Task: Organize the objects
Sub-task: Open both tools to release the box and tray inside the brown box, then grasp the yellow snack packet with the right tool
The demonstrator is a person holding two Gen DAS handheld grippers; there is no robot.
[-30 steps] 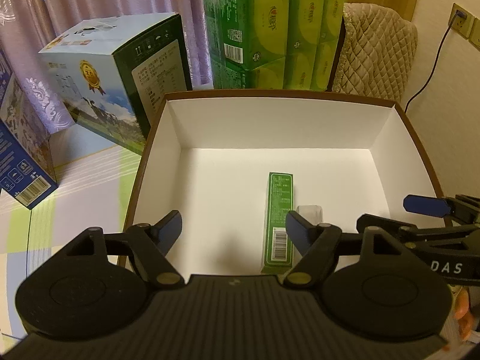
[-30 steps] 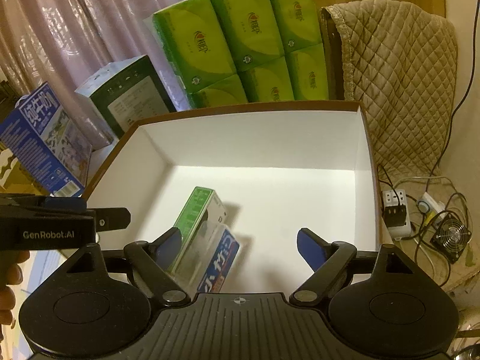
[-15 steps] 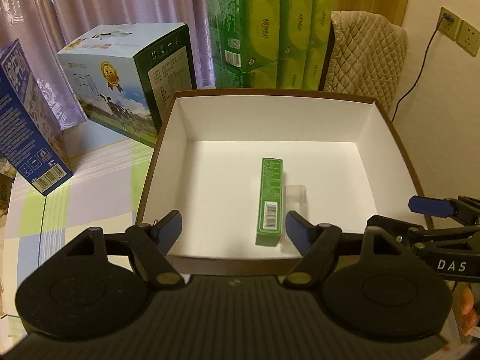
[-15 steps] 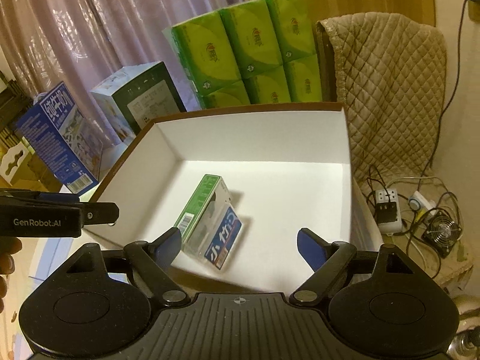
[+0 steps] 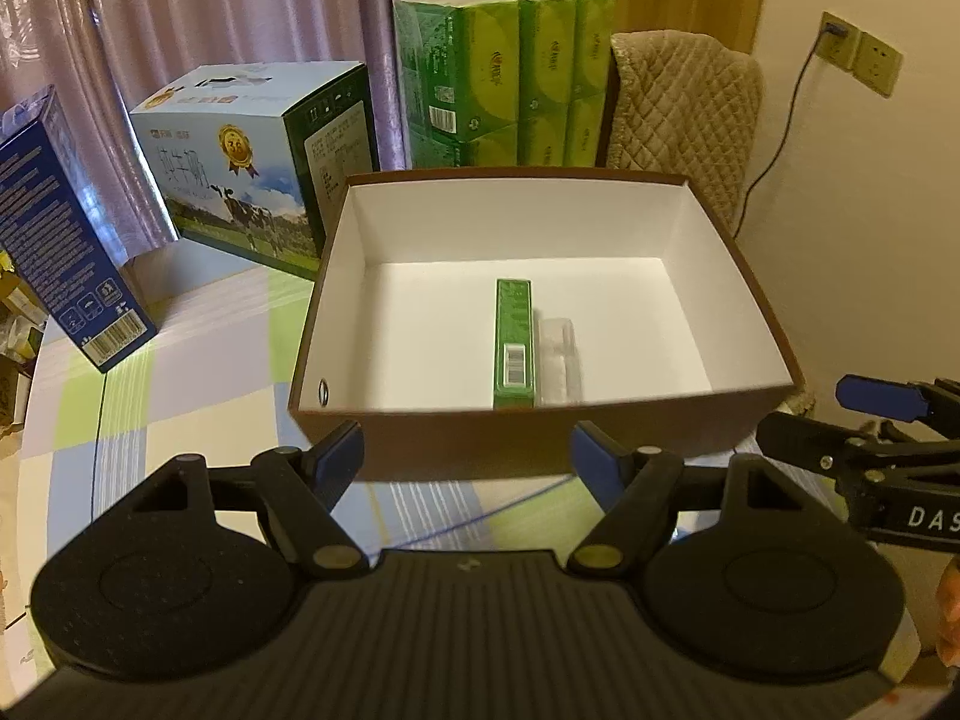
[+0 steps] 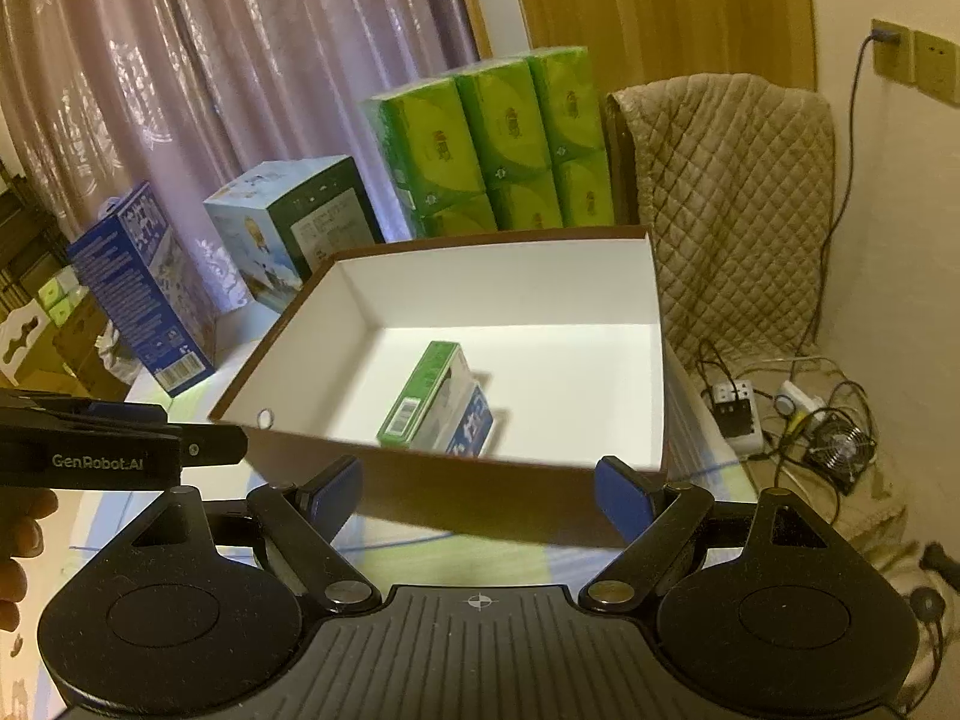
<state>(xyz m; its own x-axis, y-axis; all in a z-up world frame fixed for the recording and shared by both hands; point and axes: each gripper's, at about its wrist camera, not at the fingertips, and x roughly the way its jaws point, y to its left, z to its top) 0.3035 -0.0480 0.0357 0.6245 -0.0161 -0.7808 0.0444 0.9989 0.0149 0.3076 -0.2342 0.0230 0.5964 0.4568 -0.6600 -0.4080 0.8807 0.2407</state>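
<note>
- Left wrist view: the left tool [image 5: 467, 455] hangs wide open and empty over the checked tabletop [image 5: 198, 348], just short of the box [image 5: 540, 426].
- The green carton [image 5: 513, 339] lies on the box's white floor, a clear pack [image 5: 558, 360] touching its right side.
- The right tool [image 5: 882, 399] shows at the right edge.
- Right wrist view: the right tool [image 6: 491, 489] is spread wide, gripping nothing, near the box [image 6: 456, 492] front wall.
- The green carton [image 6: 423, 393] rests inside with the clear pack [image 6: 465, 414], blue-labelled, against it.
- The left tool [image 6: 198, 441] enters from the left; how far it is open cannot be told here.
</note>
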